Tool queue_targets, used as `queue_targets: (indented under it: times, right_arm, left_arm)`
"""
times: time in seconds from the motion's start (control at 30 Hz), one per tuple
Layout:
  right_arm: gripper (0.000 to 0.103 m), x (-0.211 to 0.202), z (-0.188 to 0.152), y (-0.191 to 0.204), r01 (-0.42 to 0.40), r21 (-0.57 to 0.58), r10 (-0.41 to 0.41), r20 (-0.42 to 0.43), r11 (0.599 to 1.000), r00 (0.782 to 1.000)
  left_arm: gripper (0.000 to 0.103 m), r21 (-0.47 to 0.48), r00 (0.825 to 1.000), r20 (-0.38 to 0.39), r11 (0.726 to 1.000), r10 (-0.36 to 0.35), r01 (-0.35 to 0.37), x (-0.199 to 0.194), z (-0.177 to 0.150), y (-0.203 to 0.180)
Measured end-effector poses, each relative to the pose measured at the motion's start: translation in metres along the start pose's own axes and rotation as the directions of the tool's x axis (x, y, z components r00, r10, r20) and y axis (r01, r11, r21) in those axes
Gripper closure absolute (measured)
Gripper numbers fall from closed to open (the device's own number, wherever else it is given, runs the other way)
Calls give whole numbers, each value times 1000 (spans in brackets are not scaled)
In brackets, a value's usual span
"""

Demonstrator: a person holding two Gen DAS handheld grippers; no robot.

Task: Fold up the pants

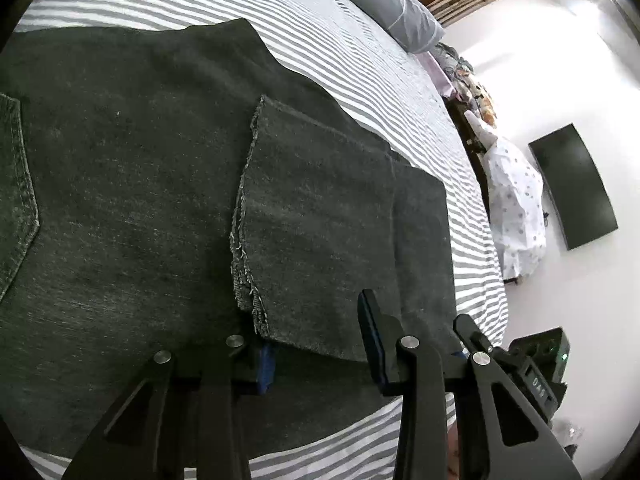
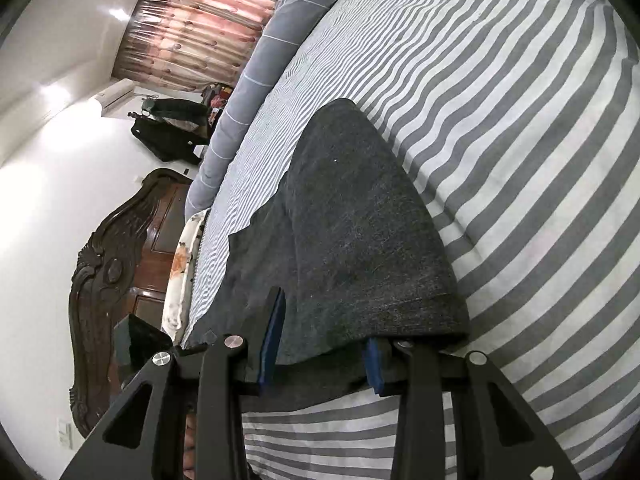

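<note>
A bed covered by a grey-and-white striped sheet (image 1: 328, 32) is seen across both views, running out toward 12 o'clock. Dark grey denim pants (image 1: 140, 184) are laid flat on the sheet and fill the left wrist view from 9 o'clock to the centre, with a stitched back pocket (image 1: 16, 188) at the 9 o'clock edge. A leg portion with a frayed hem (image 1: 244, 240) is folded back over the body of the garment near the centre. A grey pillow (image 1: 384, 4) lies at 1 o'clock, and a dark wall-mounted screen (image 1: 572, 184) is noted at 3 o'clock. In the right wrist view a carved dark wooden headboard (image 2: 120, 272) stands at 9 o'clock and a patterned curtain (image 2: 192, 36) hangs at 11 o'clock. The left gripper (image 1: 320, 344) is spread wide, its blue-padded fingers set at the near edge of the folded leg, one at each side; no cloth is pinched. The right gripper (image 2: 324, 344) is likewise spread wide, and a fold of the pants is seen draped between and over its fingers.
</note>
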State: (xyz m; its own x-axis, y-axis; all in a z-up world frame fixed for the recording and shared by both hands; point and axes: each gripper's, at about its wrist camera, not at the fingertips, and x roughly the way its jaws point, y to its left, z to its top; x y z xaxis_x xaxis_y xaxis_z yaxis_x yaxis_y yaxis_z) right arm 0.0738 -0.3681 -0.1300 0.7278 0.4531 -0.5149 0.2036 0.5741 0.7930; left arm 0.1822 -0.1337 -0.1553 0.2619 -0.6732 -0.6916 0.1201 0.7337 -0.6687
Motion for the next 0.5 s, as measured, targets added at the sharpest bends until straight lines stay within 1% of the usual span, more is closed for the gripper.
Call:
queue_targets:
  times: [0.03, 0.1, 0.13, 0.17, 0.2, 0.23, 0.27, 0.3, 0.33, 0.37, 0.4, 0.5]
  right_arm:
    - [69, 0, -1, 0, 2, 2, -2, 3, 1000, 1000]
    - [69, 1, -1, -1, -2, 18, 2, 6, 1000, 1000]
    - [69, 2, 0, -2, -2, 28, 1, 11, 1000, 1000]
    - [69, 1, 0, -2, 0, 34, -1, 19, 999, 1000]
    - [69, -1, 2, -4, 4, 36, -5, 25, 999, 1000]
    - [69, -3, 3, -5, 16, 38, -17, 33, 999, 999]
    - [69, -5, 5, -6, 22, 44, -24, 42, 999, 999]
    - [71, -5, 7, -8, 26, 55, -29, 44, 998, 999]
    - [79, -5, 7, -9, 43, 58, -46, 43, 997, 998]
    - [91, -5, 8, -10, 59, 59, -62, 41, 997, 997]
    - [93, -6, 8, -11, 75, 62, -78, 46, 995, 996]
    - [97, -10, 6, -15, 84, 65, -87, 45, 994, 995]
  left_arm:
    - [68, -17, 1000, 1, 1000, -6, 6, 0, 2, 2]
    - [75, -53, 1000, -1, 999, -11, 11, 0, 6, 7]
    - [76, -68, 1000, 6, 998, -13, 13, -1, 9, 11]
    - [79, -77, 1000, 11, 997, -7, 8, -1, 11, 12]
    - [87, -78, 1000, 10, 997, 6, -5, 0, 12, 13]
    - [92, -68, 999, 14, 997, 34, -33, 0, 14, 13]
    - [95, -58, 999, 16, 997, 43, -42, 2, 14, 12]
    - [98, -41, 998, 18, 998, 54, -53, 2, 12, 9]
    - [98, -17, 997, 24, 997, 71, -71, 2, 10, 6]
    - [99, 13, 995, 36, 996, 90, -91, 1, 8, 1]
    - [99, 38, 993, 50, 994, 105, -107, 0, 5, -3]
    - [99, 81, 991, 75, 989, 114, -120, -6, -1, -13]
